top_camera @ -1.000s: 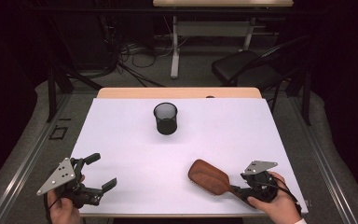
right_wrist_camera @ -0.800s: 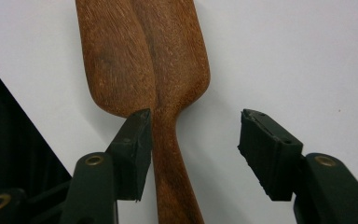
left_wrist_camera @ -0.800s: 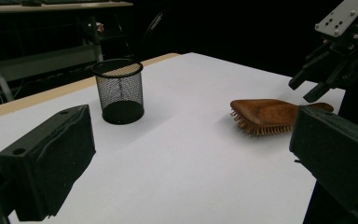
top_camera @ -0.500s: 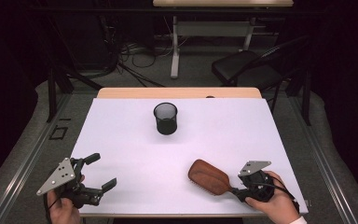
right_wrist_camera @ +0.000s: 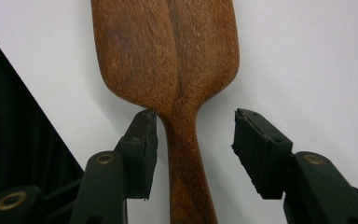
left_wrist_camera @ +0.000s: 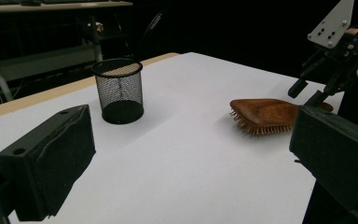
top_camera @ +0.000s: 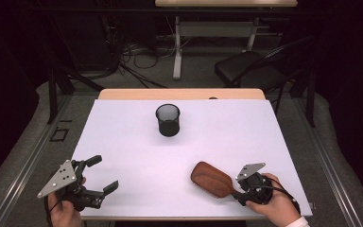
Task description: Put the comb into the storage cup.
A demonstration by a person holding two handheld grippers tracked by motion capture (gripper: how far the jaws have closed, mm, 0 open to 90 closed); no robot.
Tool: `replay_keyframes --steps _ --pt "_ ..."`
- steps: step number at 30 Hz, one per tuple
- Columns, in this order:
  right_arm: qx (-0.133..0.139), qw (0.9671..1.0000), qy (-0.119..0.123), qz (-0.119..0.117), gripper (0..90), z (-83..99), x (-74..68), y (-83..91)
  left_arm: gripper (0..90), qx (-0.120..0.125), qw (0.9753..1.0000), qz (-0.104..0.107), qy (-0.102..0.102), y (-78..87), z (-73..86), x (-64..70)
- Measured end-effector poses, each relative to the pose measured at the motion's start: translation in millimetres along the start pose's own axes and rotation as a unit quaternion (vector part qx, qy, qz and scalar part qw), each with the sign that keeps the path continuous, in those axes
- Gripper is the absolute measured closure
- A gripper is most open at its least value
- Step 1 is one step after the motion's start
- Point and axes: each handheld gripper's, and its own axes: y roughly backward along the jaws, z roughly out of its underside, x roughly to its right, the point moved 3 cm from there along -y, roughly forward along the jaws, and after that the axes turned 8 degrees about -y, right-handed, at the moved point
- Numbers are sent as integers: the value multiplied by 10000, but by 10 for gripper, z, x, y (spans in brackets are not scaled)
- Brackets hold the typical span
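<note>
Brown wooden paddle hairbrush (top_camera: 211, 178) lies bristles-down on white table (top_camera: 179, 156), near front right edge.
Right gripper (right_wrist_camera: 193, 149) straddles handle, jaws spread, left one touching; left gripper (top_camera: 99, 174) wide open, well apart.

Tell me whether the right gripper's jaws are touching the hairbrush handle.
Cannot tell. In the right gripper view the right gripper straddles the hairbrush handle: one jaw clearly apart, the other's edge meets it, contact unclear.

Shifted a little left along the near edge of the tabletop (top_camera: 283, 142): right gripper (top_camera: 240, 196), drawn in closer to the wooden hairbrush (top_camera: 211, 178). Now straddling the brush handle, jaws apart on either side, one nearly touching the wood, the other clear. Right hand (top_camera: 276, 205) moved along with it.
</note>
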Motion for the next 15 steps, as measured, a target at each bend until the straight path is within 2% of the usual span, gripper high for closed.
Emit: replay_keyframes --steps 7,9,15 --pt "-95 9999 47 -40 539 13 -19 -68 2 -10 10000 2 -6 0 2 -3" --pt "-148 9997 185 5 547 17 -25 -83 2 -13 10000 8 -5 -2 2 1" --pt "-265 9991 333 32 561 38 -46 -136 2 -6 10000 14 -2 -2 1 2"
